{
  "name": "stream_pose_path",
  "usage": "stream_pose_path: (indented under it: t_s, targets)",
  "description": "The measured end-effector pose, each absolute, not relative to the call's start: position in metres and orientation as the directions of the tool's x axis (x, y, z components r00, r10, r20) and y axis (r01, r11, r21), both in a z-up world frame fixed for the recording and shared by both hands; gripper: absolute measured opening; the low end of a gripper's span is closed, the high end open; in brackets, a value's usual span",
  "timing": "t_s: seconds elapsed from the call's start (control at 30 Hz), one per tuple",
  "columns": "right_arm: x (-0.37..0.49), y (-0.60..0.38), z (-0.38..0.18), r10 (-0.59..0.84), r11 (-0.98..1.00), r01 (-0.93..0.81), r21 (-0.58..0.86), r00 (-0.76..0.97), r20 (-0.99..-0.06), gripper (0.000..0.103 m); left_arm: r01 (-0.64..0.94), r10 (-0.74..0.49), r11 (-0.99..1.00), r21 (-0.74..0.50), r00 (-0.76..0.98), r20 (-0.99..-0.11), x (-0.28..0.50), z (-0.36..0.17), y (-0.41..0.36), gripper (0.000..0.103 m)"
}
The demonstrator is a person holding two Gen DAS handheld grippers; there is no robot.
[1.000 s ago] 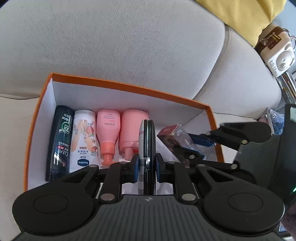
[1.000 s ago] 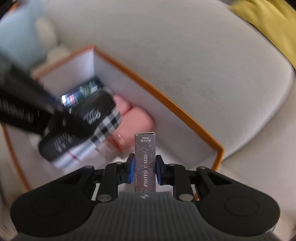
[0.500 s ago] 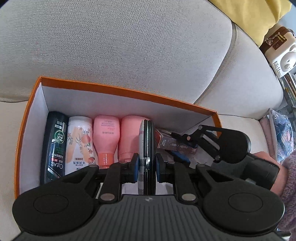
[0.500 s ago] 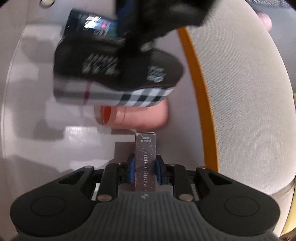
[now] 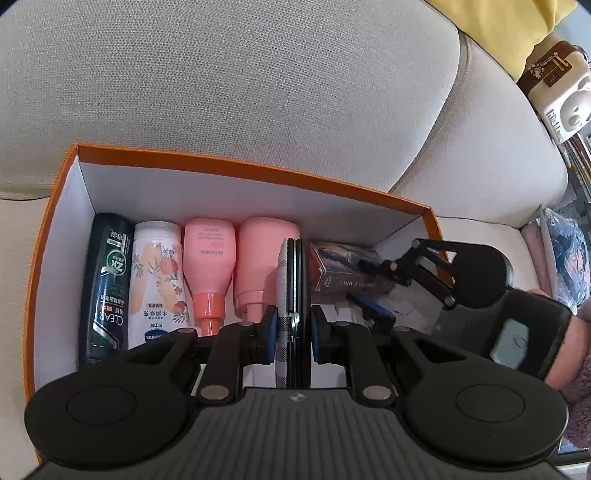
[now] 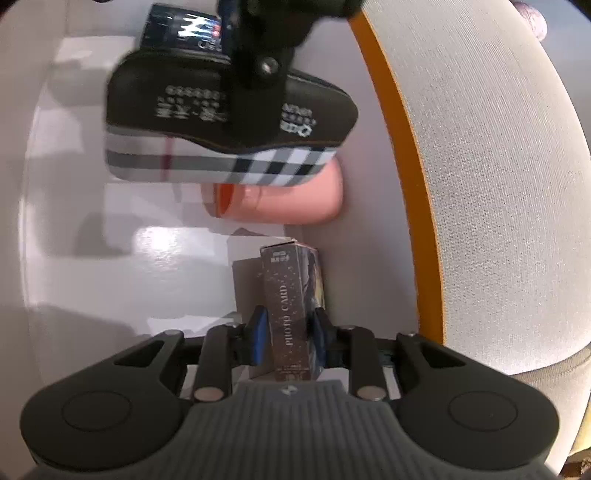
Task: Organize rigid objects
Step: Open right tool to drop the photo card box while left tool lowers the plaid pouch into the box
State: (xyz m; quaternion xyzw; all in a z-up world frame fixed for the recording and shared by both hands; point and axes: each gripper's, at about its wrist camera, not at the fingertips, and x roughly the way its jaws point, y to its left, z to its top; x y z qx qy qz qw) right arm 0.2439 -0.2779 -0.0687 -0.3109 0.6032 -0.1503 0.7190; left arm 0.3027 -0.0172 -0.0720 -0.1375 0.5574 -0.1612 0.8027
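An orange box point(image 5: 258, 170) with a white inside sits on a sofa. Along its left lie a dark green bottle point(image 5: 109, 284), a white bottle point(image 5: 157, 280) and two pink bottles point(image 5: 208, 266). My left gripper point(image 5: 293, 321) is shut on a flat plaid-and-black case point(image 5: 291, 280), held edge-on over the box; the case point(image 6: 221, 147) also shows in the right wrist view. The photo card box point(image 6: 291, 295) lies on the orange box's floor by the far wall. My right gripper point(image 6: 288, 332) straddles it with jaws opening, and a small gap shows beside the pads.
The sofa backrest point(image 5: 258, 74) rises just behind the orange box's rim point(image 6: 399, 147). A yellow cushion point(image 5: 517, 22) and a white bear-faced item point(image 5: 565, 107) sit at the far right. A hand in a fuzzy sleeve point(image 5: 569, 354) holds the right gripper.
My right gripper rolled and came down into the orange box with the photo card box, set it on the floor, and its jaws loosened. The left gripper and its case hardly moved.
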Motion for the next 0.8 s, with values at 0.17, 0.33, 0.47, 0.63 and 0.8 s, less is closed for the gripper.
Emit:
stream_pose_path:
  t_s: [0.17, 0.33, 0.47, 0.63, 0.8]
  targets:
    - [0.25, -0.282, -0.069, -0.593, 0.783, -0.091, -0.615, 0.186, -0.783, 0.03, 0.076, -0.415, 0.907, -0.414, 0.321, -0.851, 0.296, -0.067, -0.02, 0.019]
    - [0.241, -0.283, -0.034, -0.548, 0.836, 0.152, -0.527, 0.198, -0.813, 0.03, 0.107, -0.428, 0.903, -0.416, 0.3, -0.853, 0.293, -0.07, -0.035, 0.019]
    - [0.221, -0.281, 0.012, -0.592, 0.776, 0.433, -0.459, 0.249, -0.766, 0.03, 0.211, -0.407, 0.91, -0.358, 0.282, -0.869, 0.29, -0.071, -0.054, 0.019]
    - [0.172, -0.271, 0.057, -0.71, 0.512, 0.797, -0.321, 0.183, -0.68, 0.03, 0.391, -0.373, 0.881, -0.266, 0.229, -0.899, 0.294, -0.075, -0.084, 0.019]
    - [0.144, -0.248, 0.064, -0.718, 0.11, 0.985, -0.133, -0.013, -0.696, 0.031, 0.582, -0.32, 0.798, -0.158, 0.187, -0.929, 0.295, -0.081, -0.115, 0.019]
